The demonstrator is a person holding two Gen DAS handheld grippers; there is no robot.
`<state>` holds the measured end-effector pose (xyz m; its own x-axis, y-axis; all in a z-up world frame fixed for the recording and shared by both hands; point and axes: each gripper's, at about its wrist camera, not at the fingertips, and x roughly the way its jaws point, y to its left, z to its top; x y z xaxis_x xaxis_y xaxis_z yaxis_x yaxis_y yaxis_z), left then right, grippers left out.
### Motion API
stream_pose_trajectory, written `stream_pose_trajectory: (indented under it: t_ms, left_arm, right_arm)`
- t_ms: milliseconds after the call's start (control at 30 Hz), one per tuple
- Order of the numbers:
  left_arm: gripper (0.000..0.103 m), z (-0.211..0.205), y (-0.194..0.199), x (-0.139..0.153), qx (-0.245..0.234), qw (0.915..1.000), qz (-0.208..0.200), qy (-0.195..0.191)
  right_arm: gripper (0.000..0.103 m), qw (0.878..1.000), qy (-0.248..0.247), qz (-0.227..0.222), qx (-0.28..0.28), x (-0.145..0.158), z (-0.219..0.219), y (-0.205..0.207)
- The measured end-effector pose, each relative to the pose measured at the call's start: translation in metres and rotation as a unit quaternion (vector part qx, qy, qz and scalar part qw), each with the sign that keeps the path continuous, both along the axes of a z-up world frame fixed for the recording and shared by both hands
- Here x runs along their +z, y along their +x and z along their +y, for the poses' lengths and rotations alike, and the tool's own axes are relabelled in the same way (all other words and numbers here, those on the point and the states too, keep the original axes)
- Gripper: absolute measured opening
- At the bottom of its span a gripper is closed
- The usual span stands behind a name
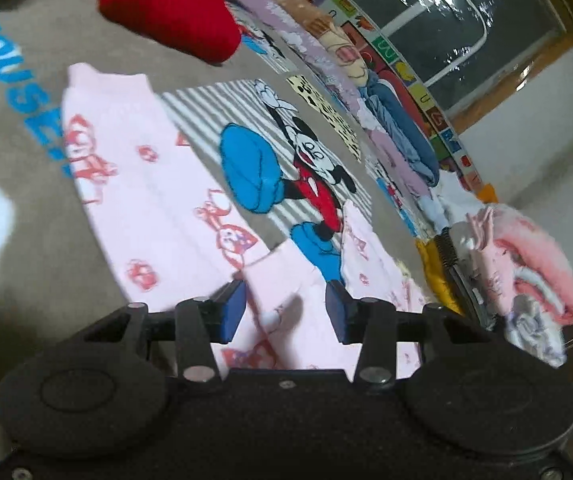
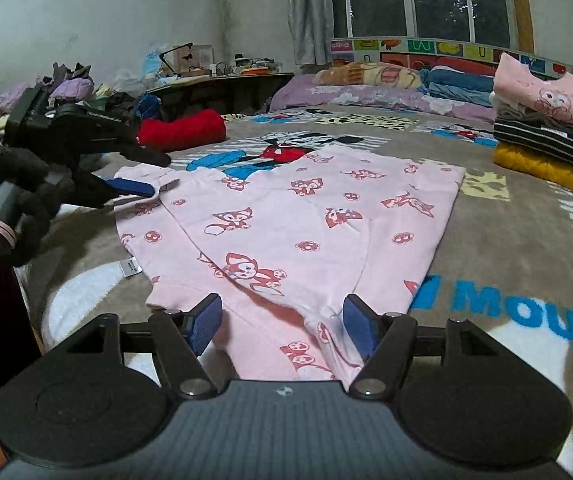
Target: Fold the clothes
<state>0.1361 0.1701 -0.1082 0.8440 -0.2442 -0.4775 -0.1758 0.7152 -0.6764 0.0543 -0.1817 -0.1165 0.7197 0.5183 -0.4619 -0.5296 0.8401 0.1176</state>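
Observation:
A pink garment (image 2: 306,216) with red fox prints lies spread flat on the Mickey Mouse blanket (image 2: 506,240). In the right wrist view my right gripper (image 2: 282,320) stands open at the garment's near edge. The cloth runs between its blue pads (image 2: 206,322), which do not press on it. My left gripper (image 2: 154,174), held by a black-gloved hand (image 2: 18,192), reaches in from the left at the garment's far left corner. In the left wrist view the pink garment (image 1: 146,184) passes between the spread fingers of the left gripper (image 1: 286,312), which is open.
A red folded piece (image 2: 182,128) lies behind the garment on the left. A stack of folded clothes (image 2: 546,128) stands at the right. Pillows and bedding (image 2: 386,76) line the headboard under a window. A cluttered desk (image 2: 214,76) stands beyond the bed.

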Motion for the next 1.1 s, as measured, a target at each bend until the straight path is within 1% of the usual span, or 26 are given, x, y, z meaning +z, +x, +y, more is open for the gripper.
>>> stream_pose_trajectory:
  t_ms: [100, 133, 200, 267, 333, 400, 533, 633, 733, 833, 900, 967, 1000, 1100]
  left_arm:
    - [0.011, -0.011, 0.005, 0.001, -0.006, 0.9994, -0.017, 0.03]
    - [0.01, -0.014, 0.004, 0.005, -0.009, 0.9988, -0.029, 0.038]
    - [0.009, -0.018, 0.0, 0.017, -0.011, 0.9974, -0.051, 0.05]
    - [0.008, -0.017, -0.008, 0.031, -0.012, 0.9961, -0.071, 0.051]
    - [0.008, -0.015, -0.016, 0.041, -0.011, 0.9951, -0.081, 0.055]
    - [0.008, -0.015, -0.02, 0.045, -0.008, 0.9951, -0.081, 0.056]
    - [0.008, -0.015, -0.019, 0.039, -0.001, 0.9957, -0.067, 0.065]
    - [0.008, -0.013, -0.013, 0.023, 0.001, 0.9959, -0.048, 0.077]
    - [0.008, -0.011, -0.004, 0.011, 0.002, 0.9963, -0.028, 0.082]
    - [0.008, -0.013, -0.003, 0.01, 0.001, 0.9959, -0.037, 0.082]
    - [0.008, -0.013, -0.001, 0.009, 0.002, 0.996, -0.041, 0.079]
    - [0.008, -0.013, 0.001, 0.008, 0.002, 0.9961, -0.044, 0.076]
    - [0.008, -0.014, 0.002, 0.008, 0.003, 0.9962, -0.045, 0.075]
    - [0.008, -0.014, 0.002, 0.008, 0.001, 0.9965, -0.051, 0.066]
  right_arm:
    - [0.067, 1.0, 0.002, -0.002, -0.001, 0.0, -0.002, -0.001]
    - [0.067, 1.0, 0.002, -0.004, -0.001, 0.001, -0.002, -0.001]
    - [0.067, 1.0, 0.004, -0.011, -0.002, 0.002, -0.004, -0.003]
    - [0.067, 1.0, 0.011, -0.013, -0.002, 0.003, -0.007, -0.003]
    - [0.067, 1.0, 0.015, -0.011, 0.001, 0.004, -0.009, -0.002]
    - [0.067, 1.0, 0.006, -0.001, 0.008, 0.001, -0.008, -0.001]
    - [0.067, 1.0, -0.018, -0.003, 0.018, 0.001, -0.004, -0.002]
    - [0.067, 0.999, -0.04, -0.009, 0.024, 0.002, -0.001, -0.005]
    - [0.066, 0.997, -0.061, -0.044, 0.02, 0.008, 0.003, -0.014]
    - [0.066, 0.996, -0.058, -0.07, 0.02, 0.013, 0.003, -0.02]
    - [0.066, 0.995, -0.064, -0.077, 0.026, 0.014, 0.004, -0.022]
    - [0.067, 0.993, -0.079, -0.082, 0.035, 0.012, 0.008, -0.026]
    - [0.071, 0.992, -0.088, -0.084, 0.04, 0.011, 0.011, -0.028]
    - [0.068, 0.988, -0.113, -0.091, 0.054, 0.008, 0.019, -0.034]
